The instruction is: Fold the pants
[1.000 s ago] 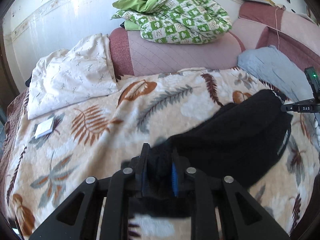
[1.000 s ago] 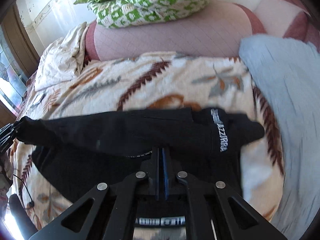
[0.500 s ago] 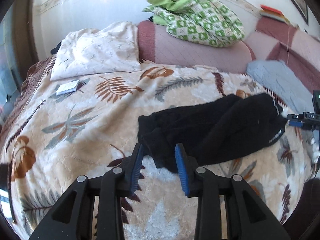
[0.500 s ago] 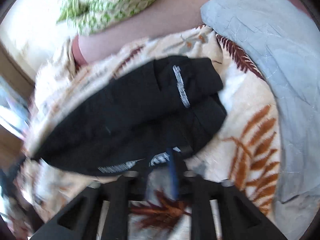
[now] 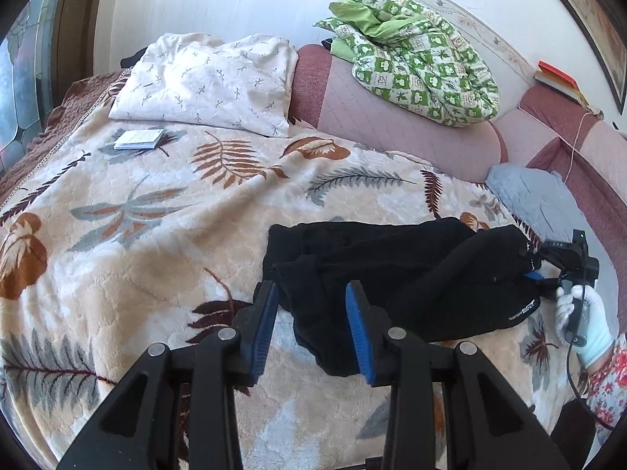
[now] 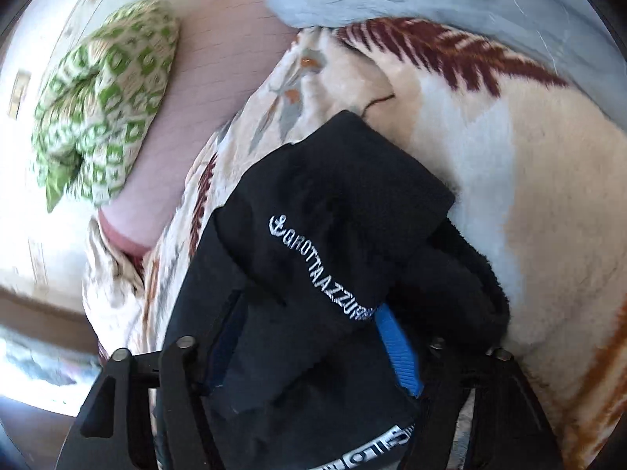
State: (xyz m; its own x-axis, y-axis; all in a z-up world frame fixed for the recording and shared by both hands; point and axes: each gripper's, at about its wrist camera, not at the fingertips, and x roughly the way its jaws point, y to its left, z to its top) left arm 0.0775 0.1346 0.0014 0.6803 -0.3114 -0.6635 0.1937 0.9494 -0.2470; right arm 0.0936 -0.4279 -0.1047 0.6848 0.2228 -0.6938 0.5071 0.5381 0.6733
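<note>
Pants dropped from left tool, right tool closing

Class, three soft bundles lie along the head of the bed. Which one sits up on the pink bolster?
The green checked quilt. It is heaped on the bolster, while the white pillow and the grey-blue pillow lie lower down.

The black pants lie folded in a loose, wrinkled bundle on the near right part of the bed. They stretch from left to right, and white embroidered letters run along one edge of the cloth.
</note>
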